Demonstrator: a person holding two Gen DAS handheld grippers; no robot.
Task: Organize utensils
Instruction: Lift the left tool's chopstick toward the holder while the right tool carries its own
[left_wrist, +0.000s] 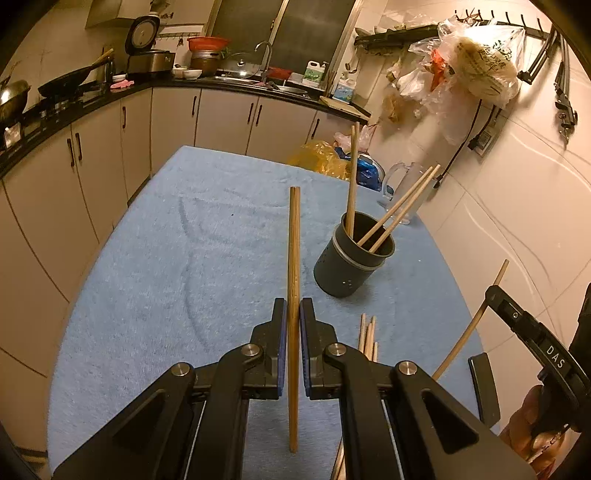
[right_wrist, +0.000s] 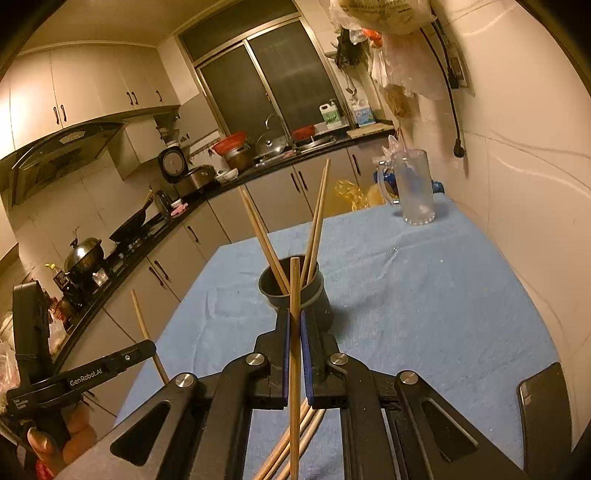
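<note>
Two black handheld grippers each clamp one long, pale-brown bamboo chopstick above a table draped in blue terry cloth. The left gripper (left_wrist: 293, 314) pinches its chopstick (left_wrist: 294, 258) upright at frame centre; the right gripper (right_wrist: 294, 325) likewise grips its chopstick (right_wrist: 294, 332). Right of centre in the left view, a dark grey cylindrical holder (left_wrist: 351, 258) contains four chopsticks; more loose chopsticks (left_wrist: 368, 336) lie flat on the cloth (left_wrist: 166, 258).

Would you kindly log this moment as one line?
left tongs: shut on chopstick | right tongs: shut on chopstick | holder: four chopsticks | loose chopsticks: on cloth
</note>
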